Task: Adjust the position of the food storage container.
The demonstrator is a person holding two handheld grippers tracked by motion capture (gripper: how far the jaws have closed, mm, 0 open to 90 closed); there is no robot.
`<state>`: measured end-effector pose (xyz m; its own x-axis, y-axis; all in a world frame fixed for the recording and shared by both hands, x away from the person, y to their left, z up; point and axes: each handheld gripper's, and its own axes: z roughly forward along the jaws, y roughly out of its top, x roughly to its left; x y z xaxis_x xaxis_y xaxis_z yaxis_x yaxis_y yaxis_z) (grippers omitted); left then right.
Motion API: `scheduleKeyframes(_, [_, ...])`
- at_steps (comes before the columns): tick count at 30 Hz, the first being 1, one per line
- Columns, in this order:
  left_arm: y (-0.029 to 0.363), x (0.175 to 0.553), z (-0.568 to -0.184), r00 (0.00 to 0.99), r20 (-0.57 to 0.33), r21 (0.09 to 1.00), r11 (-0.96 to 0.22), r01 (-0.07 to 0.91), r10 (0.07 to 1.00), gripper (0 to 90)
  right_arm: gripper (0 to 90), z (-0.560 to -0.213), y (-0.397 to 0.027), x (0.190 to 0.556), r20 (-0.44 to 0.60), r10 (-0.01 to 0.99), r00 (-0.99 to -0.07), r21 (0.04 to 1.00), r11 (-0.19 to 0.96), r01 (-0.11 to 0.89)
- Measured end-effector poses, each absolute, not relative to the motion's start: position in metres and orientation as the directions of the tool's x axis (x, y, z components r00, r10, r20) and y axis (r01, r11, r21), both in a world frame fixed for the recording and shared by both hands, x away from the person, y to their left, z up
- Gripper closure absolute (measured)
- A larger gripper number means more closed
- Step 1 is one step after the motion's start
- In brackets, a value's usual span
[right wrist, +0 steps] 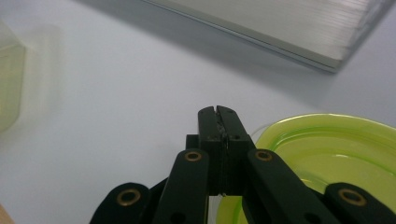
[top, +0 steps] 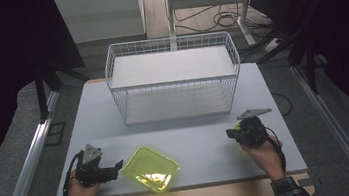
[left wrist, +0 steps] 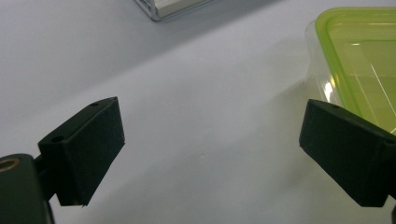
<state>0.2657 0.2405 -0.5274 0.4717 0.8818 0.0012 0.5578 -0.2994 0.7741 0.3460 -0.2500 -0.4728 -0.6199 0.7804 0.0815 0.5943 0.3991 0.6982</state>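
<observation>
1. The green lid (right wrist: pixel 327 154) lies just beside the right gripper (right wrist: pixel 218 112), whose jaws are pressed closed on the lid's rim.
2. The green container (top: pixel 150 169) sits near the table's (top: pixel 193 141) front edge, just beside the left gripper (top: pixel 115 166), whose jaws stand wide apart over bare table.
3. Open table lies between the container and the wire basket (top: pixel 173 78).

Translucent yellow-green plastic lid (right wrist: pixel 327 158) cut off by right gripper view's bottom and right edges, partly hidden behind the right claw (right wrist: pixel 218 112). Whether the claw pinches its rim: can't tell. Translucent yellow-green plastic container (left wrist: pixel 359 60) cut off at left gripper view's right edge.
</observation>
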Motion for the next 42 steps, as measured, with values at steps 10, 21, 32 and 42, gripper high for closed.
scheduleKeyframes(10, [0.239, 0.266, -0.527, 0.469, 0.011, 0.763, -0.311, 0.567, 0.883, 6.5, 88.7, -0.473, -0.274, 0.344, 0.082, 0.820, -0.566, 0.702, 0.356, 0.617])
scheduleKeyframes(21, [0.234, 0.263, -0.523, 0.512, -0.006, 0.719, -0.352, 0.599, 0.859, 39.6, 88.6, -0.474, -0.252, 0.328, 0.116, 0.762, -0.637, 0.712, 0.383, 0.588])
scheduleKeyframes(32, [0.226, 0.263, -0.523, 0.590, -0.079, 0.679, -0.390, 0.622, 0.804, 85.2, 88.8, -0.490, -0.199, 0.302, 0.197, 0.639, -0.744, 0.685, 0.452, 0.571])
scheduleKeyframes(42, [0.217, 0.262, -0.522, 0.610, -0.097, 0.674, -0.399, 0.622, 0.786, 90.0, 88.7, -0.506, -0.151, 0.284, 0.285, 0.521, -0.804, 0.635, 0.526, 0.566])
